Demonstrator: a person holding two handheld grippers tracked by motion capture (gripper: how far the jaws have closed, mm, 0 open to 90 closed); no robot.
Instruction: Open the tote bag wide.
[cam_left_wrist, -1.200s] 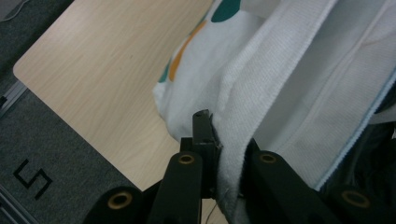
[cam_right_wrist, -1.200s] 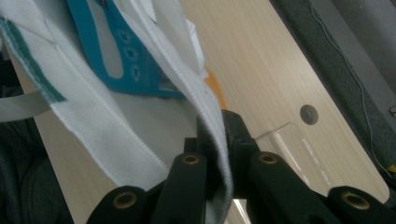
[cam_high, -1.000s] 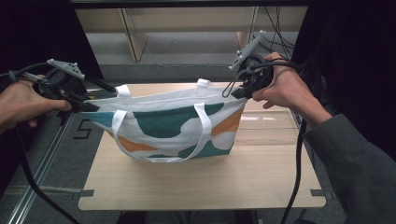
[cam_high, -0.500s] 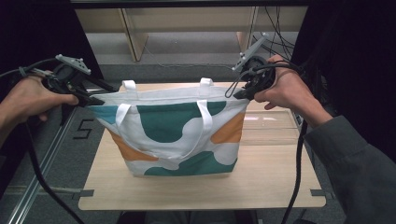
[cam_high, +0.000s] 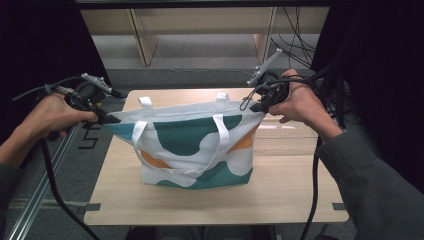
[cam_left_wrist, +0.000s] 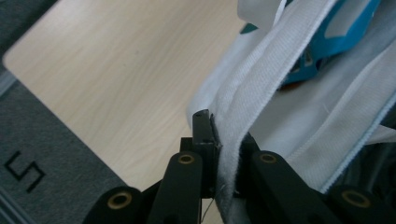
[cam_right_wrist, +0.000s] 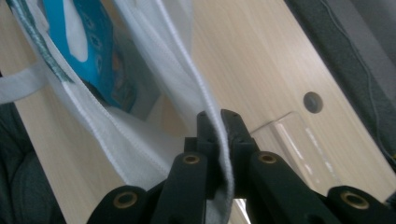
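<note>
The tote bag stands at the table's middle, mouth stretched between both grippers. Left gripper and right gripper each clamp its rim; lower evenly, keeping the hem taut.

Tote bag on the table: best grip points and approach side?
Grip the tote bag at the two ends of its top hem, one from each side, level. The hem is a thin flat edge that fits between jaws, and pulling it taut keeps the mouth straight. The left gripper and right gripper are clamped there.
</note>
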